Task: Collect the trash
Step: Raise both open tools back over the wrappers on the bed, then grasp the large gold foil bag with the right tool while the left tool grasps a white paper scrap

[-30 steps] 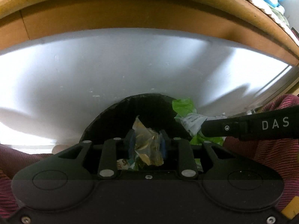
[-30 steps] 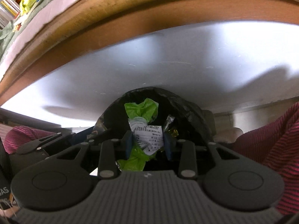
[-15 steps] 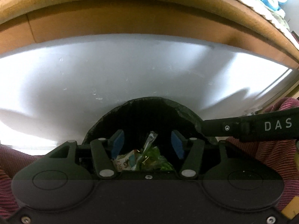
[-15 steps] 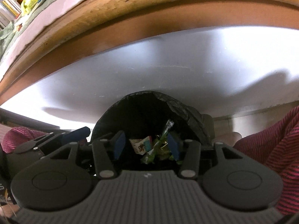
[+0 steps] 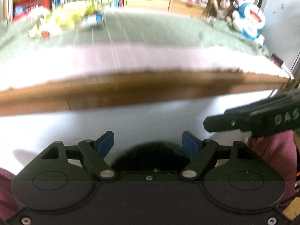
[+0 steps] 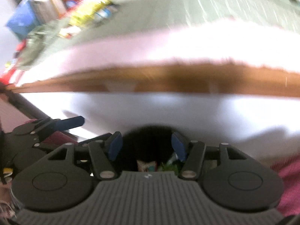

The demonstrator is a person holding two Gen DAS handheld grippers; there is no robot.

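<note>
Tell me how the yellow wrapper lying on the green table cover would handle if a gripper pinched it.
The yellow wrapper looks crumpled and thin, so it would probably be floppy and fold between the pads. It is likely very light, apt to slide on the green table cover if pushed. The blur hides whether it is glossy or slippery.

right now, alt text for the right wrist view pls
The right gripper, jaws open and empty, hangs above a black-lined trash bin with wrappers inside. Beyond is a blurred wooden table edge; the left gripper shows at left.
</note>
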